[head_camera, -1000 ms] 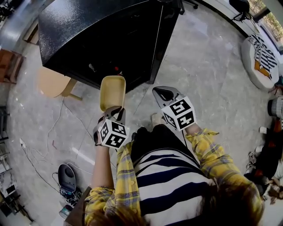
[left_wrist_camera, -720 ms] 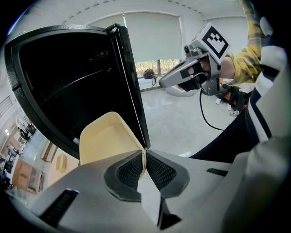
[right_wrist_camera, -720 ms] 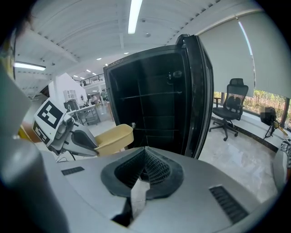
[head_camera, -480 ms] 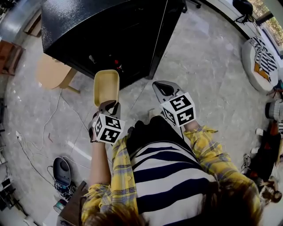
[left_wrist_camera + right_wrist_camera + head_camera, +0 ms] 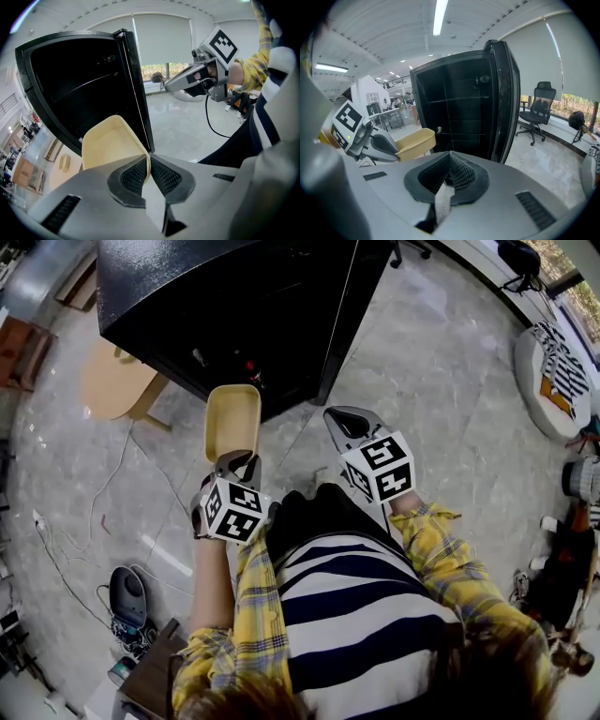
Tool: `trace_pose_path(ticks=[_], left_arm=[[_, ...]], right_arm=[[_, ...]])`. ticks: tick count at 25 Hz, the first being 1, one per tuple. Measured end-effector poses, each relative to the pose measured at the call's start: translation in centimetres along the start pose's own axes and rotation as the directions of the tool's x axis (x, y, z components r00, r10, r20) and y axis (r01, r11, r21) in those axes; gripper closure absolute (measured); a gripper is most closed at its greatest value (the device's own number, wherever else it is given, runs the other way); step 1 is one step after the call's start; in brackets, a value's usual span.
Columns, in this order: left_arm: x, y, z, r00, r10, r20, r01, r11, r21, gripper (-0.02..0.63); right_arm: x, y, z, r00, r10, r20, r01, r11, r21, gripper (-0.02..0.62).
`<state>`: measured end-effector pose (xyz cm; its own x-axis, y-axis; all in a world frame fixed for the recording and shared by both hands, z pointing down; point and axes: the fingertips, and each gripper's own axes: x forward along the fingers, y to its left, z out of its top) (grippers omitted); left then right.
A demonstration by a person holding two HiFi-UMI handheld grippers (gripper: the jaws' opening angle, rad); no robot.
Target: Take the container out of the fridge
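Pale-yellow plastic marks the one container (image 5: 232,420), a shallow oblong tub with its open side up. One black fridge (image 5: 234,296) stands with its door (image 5: 136,79) swung open, and its inside is dark, with shelves showing in the right gripper view. Two grippers are in play.

The left gripper (image 5: 236,463) has its jaws nearly together, clamped on the thin wall at the container's near short end; in the left gripper view the ribbed pads (image 5: 135,176) press that rim from both sides. The right gripper (image 5: 345,418) has its jaws closed on each other with nothing between them, and it hangs in the air just right of the container, apart from it.

The container is outside the fridge, held in the air above the grey stone floor (image 5: 441,409), just in front of the fridge's open front. Its long axis runs away from the person toward the fridge, with the free short end nearest the dark opening and the gripped end nearest the person.
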<state>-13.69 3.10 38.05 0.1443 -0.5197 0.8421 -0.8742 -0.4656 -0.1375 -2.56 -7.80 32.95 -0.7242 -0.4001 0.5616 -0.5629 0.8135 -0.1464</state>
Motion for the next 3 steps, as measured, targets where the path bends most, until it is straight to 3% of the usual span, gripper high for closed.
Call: trace_pose_path(ticks=[3], left_arm=[[-0.46,0.2,0.14,1.0,0.007,0.006,-0.007,1.0,-0.004,0.568]], right_arm=[[-0.14,0.26,0.09,1.0,0.003,0.001,-0.003,1.0,-0.002,0.568]])
